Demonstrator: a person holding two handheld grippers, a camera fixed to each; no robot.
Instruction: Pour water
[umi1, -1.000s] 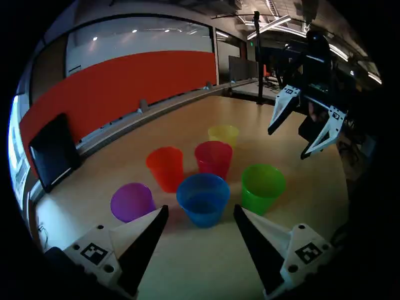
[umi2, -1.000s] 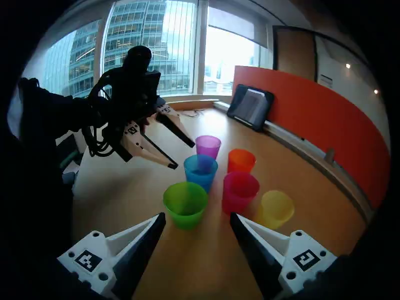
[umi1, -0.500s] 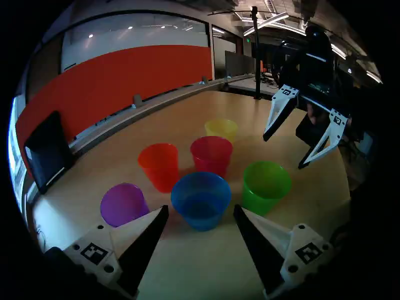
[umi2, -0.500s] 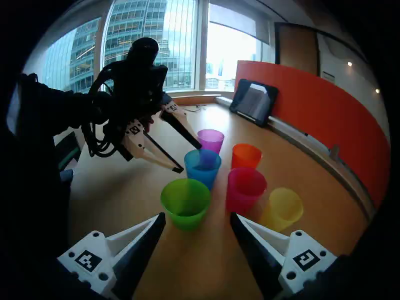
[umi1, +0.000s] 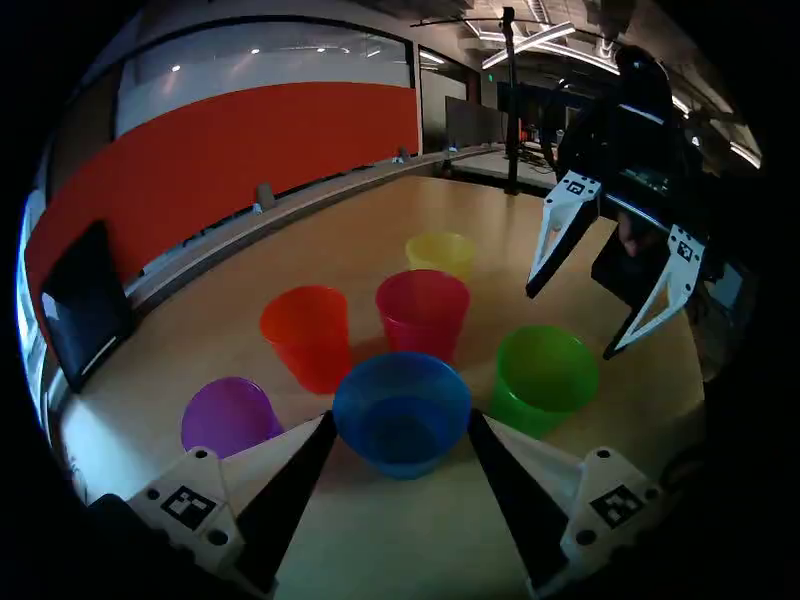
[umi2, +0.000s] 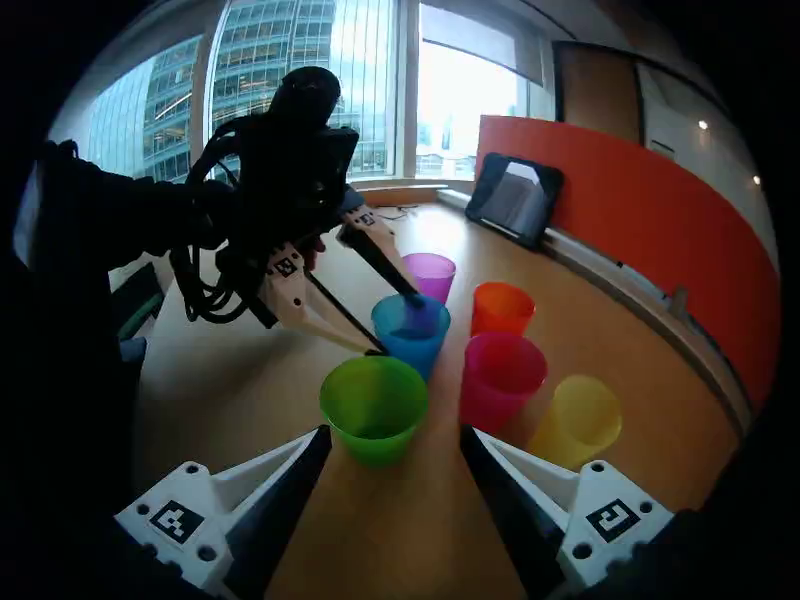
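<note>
The pale wooden worktop spreads across both views, smooth and faintly glossy, with a long orange wall along its far edge in the left gripper view and tall windows in the upper middle of the right gripper view. A flat black screen leans at the left edge of the left gripper view. A dark sleeve reaches in from the left of the right gripper view. The left tongs stand apart at the bottom of their own view, white bodies with black tapered fingers, one tip on each side of the blue cup and just beside its rim; whether they touch it cannot be told. The right tongs are likewise apart and grip nothing, with the green cup just beyond their tips at lower centre. Six round, tapered, translucent plastic cups stand upright in a close cluster at mid-frame. Behind the blue one sit the red cup and the orange cup, with the yellow cup farthest back and the purple cup at lower left. The blue cup's inside darkens toward the bottom; whether that is water cannot be told.
</note>
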